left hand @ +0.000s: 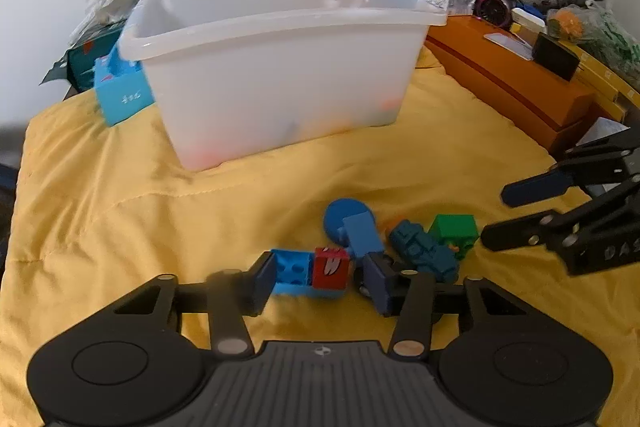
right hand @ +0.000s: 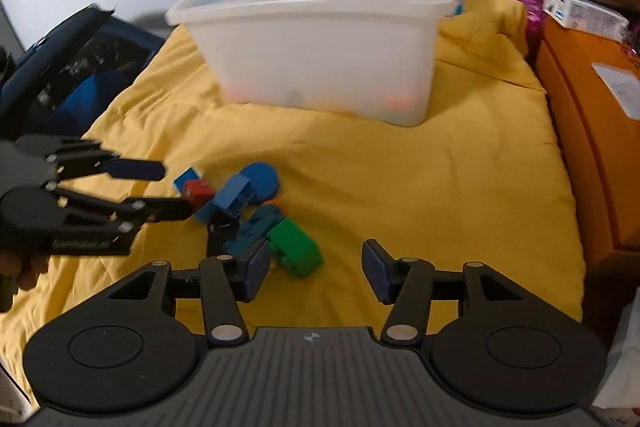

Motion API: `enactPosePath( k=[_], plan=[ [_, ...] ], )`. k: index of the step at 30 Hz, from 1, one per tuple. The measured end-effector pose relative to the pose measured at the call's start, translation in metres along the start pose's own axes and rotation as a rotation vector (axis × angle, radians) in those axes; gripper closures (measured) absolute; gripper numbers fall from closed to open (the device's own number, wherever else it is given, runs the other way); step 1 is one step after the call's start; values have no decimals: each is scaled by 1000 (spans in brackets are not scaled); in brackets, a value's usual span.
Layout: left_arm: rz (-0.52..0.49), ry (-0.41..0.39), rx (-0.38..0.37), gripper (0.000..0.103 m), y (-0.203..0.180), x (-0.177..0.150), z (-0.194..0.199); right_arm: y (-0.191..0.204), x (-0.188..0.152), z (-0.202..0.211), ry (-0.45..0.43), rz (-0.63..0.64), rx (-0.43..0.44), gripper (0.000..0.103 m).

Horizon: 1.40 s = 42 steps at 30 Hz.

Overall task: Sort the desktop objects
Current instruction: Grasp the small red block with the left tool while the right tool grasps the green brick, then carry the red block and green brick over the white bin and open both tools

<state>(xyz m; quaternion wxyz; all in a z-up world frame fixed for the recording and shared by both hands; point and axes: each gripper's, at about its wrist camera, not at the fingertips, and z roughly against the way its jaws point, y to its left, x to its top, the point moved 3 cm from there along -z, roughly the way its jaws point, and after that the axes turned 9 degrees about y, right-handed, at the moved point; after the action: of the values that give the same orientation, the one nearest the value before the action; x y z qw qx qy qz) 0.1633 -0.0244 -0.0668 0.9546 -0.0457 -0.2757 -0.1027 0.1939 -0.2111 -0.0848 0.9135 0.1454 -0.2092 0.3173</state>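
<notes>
A small pile of toy blocks lies on the yellow cloth (left hand: pixel 120 195). My left gripper (left hand: pixel 320 281) is open, its jaws on either side of a blue-and-red block (left hand: pixel 310 271), apart from it. Beyond lie a blue round-based piece (left hand: pixel 352 223), a teal figure (left hand: pixel 424 251) and a green block (left hand: pixel 454 229). My right gripper (right hand: pixel 316 273) is open and empty, just in front of the green block (right hand: pixel 296 247), whose near end sits by the left pad. The left gripper (right hand: pixel 160 189) shows in the right wrist view around the red block (right hand: pixel 196 193).
A translucent white bin (left hand: pixel 280 67) stands behind the pile, with some coloured items dimly visible inside. An orange box (left hand: pixel 508 75) lies to the right. A blue carton (left hand: pixel 120 87) sits left of the bin. Snack bags and clutter fill the back. A dark bag (right hand: pixel 72 67) lies off the cloth's left edge.
</notes>
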Motion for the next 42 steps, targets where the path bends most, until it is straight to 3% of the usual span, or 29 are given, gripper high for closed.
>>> enactPosePath(
  k=[3,13,15,31,42],
  plan=[
    [-7,28,-5,73,-4,-2,-7,3,-3,-5,3,12,-1,60],
    [50,16,-32,81,0,0,-11,8,1,-24,30,63,4,63],
    [53,12,-33,81,1,-1,-7,9,2,-27,33,76,23,74],
    [160,-74,-38,81,28,1,42,-6,0,11,-60,-16,52,74],
    [192,-140,-19,81,47,53,85,-9,58,77,-221,-55,73,74]
  ],
)
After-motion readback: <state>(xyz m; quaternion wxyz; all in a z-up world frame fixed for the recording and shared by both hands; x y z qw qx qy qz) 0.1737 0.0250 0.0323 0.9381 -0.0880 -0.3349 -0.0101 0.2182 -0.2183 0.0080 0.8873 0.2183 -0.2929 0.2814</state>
